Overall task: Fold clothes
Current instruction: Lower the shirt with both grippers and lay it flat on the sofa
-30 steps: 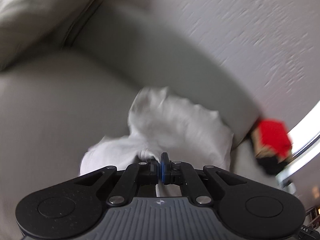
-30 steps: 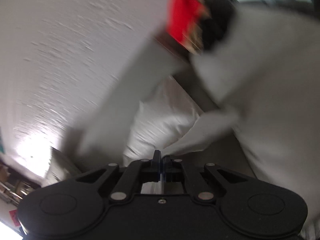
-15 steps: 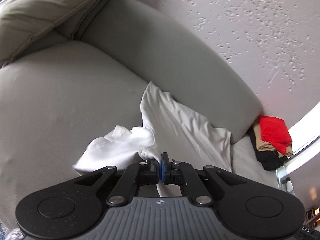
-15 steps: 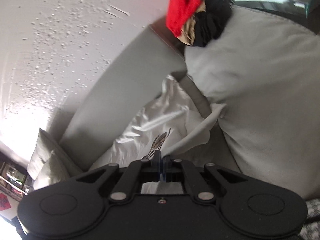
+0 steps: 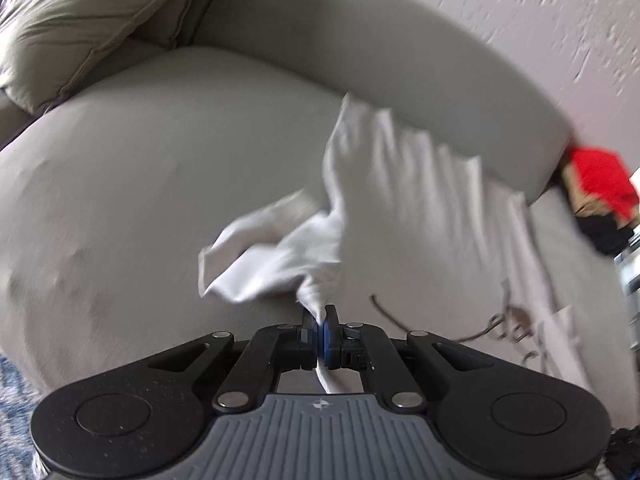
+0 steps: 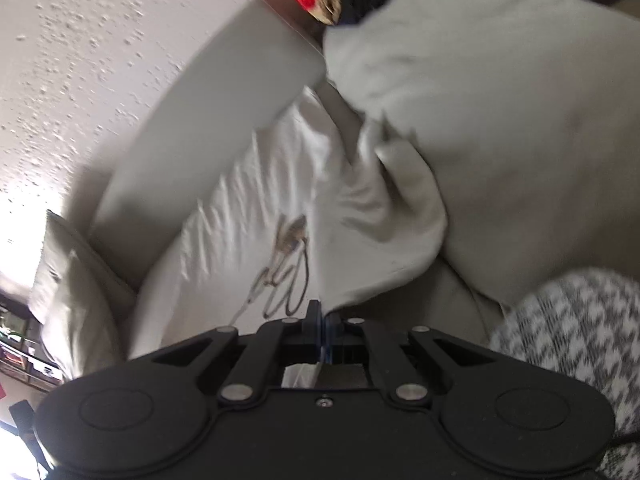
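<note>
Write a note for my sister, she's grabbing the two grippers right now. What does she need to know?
Left gripper: shut on the white shirt at a bunched edge.
Right gripper: shut on the same shirt.
The shirt is spread across the grey couch, print side up, partly against the backrest.
Done: shirt gripped by both grippers.
Left: lay it flat, then fold it. A pile of clothes sits at the couch's far end.

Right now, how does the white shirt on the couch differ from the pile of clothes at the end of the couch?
The white shirt is spread loosely across the couch; the pile of clothes sits stacked at its far end. The shirt is white with a dark print; the pile is red, tan and black. The shirt is pinched by the left claw and right claw; nothing touches the pile. Both rest on the couch.
</note>
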